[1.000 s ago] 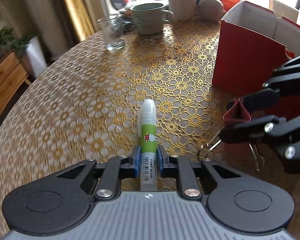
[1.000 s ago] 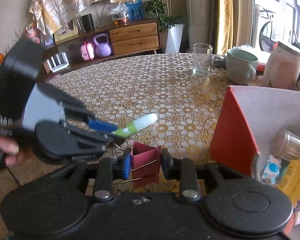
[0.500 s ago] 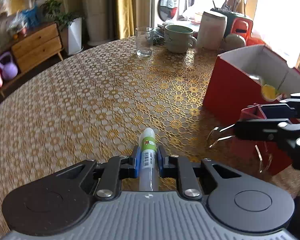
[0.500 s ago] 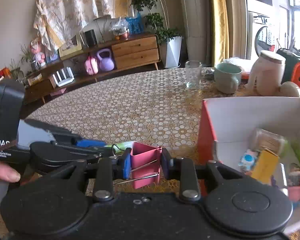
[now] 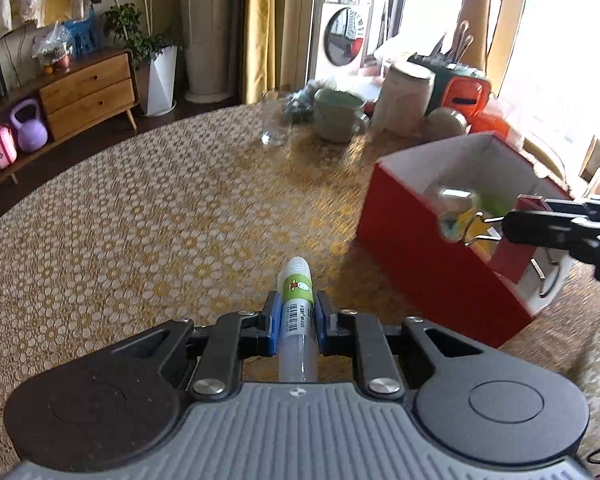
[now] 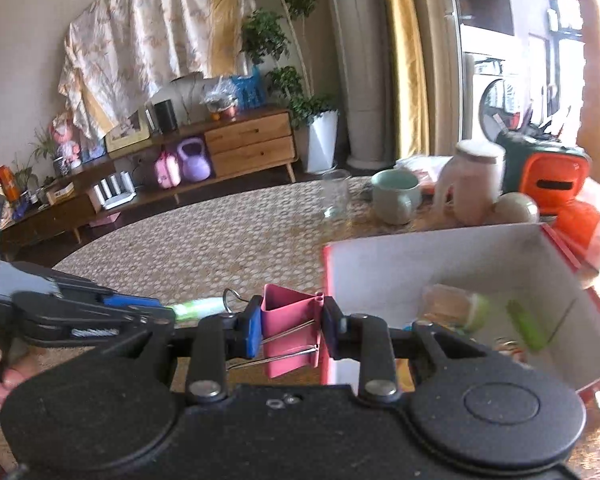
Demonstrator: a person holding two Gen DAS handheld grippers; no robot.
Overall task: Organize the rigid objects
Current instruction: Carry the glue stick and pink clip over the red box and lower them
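My left gripper [image 5: 297, 314] is shut on a white glue stick with a green label [image 5: 298, 300] and holds it above the table. My right gripper [image 6: 289, 326] is shut on a pink binder clip [image 6: 290, 328], held over the near left corner of the red box [image 6: 440, 264]. In the left wrist view the right gripper [image 5: 508, 222] hovers over the box [image 5: 420, 256] with the clip's wire handles [image 5: 478, 228] showing. In the right wrist view the left gripper [image 6: 156, 312] sits to the left with the glue stick [image 6: 198, 307]. The box holds several small items.
The round table has a gold lace-pattern cloth [image 5: 160, 220]. At its far side stand a clear glass [image 5: 276, 124], a green mug [image 5: 338, 118], a white jar [image 5: 404, 100] and an orange container [image 5: 466, 96]. A wooden sideboard [image 6: 248, 148] stands beyond the table.
Both grippers have risen from the table with their objects. The right gripper has carried the binder clip up and over the red box's edge. The left gripper still holds the glue stick.
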